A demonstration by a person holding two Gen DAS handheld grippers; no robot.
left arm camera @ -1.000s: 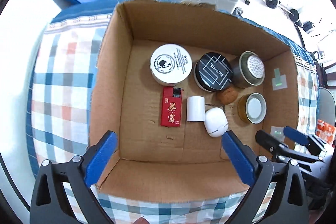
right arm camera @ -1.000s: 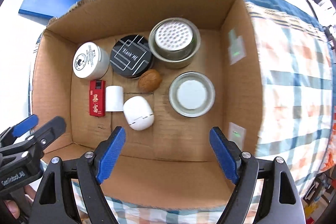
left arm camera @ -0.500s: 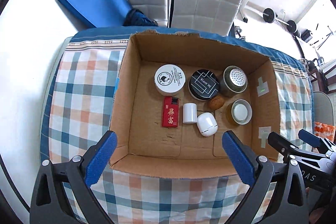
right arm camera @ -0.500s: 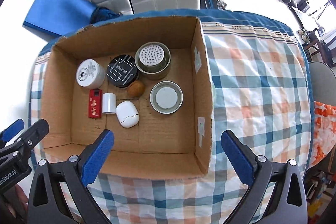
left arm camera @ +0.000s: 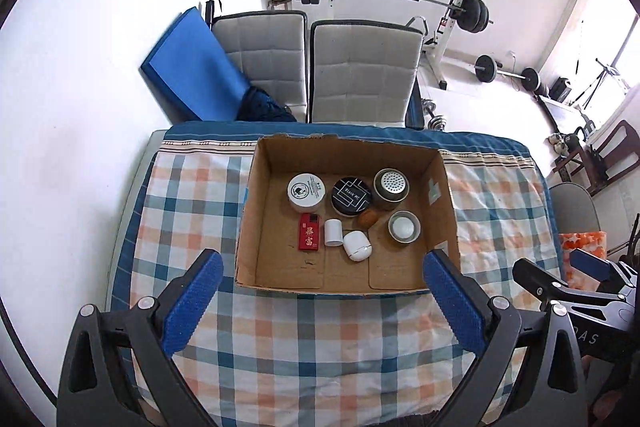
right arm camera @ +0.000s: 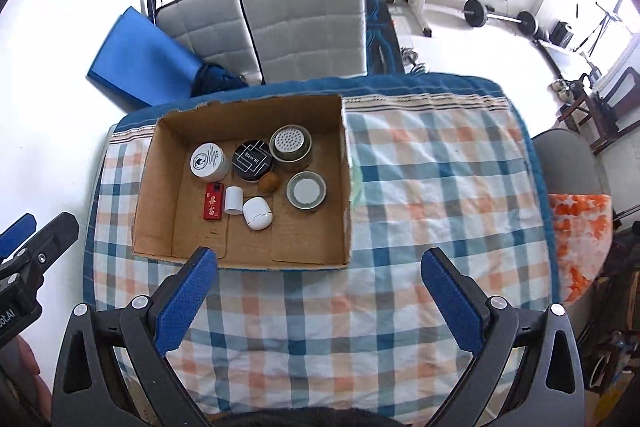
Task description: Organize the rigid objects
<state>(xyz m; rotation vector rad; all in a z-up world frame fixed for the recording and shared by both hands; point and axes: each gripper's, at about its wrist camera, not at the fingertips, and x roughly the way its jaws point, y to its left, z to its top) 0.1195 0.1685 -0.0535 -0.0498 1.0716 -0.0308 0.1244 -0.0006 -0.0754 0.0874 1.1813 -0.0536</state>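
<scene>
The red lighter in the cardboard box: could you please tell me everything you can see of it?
The red lighter is a small flat rectangular block, glossy red, with gold Chinese characters on its face and a dark cap section at its far end. It lies flat on the floor of the cardboard box, lengthwise, left of the small white cylinder, close beside it, and just in front of the white round tin. Neither gripper touches it.

Both views are brightly lit by daylight from the right; the walls (left arm camera: 120,27) are overexposed, and strong fisheye bending is seen at the edges.
</scene>
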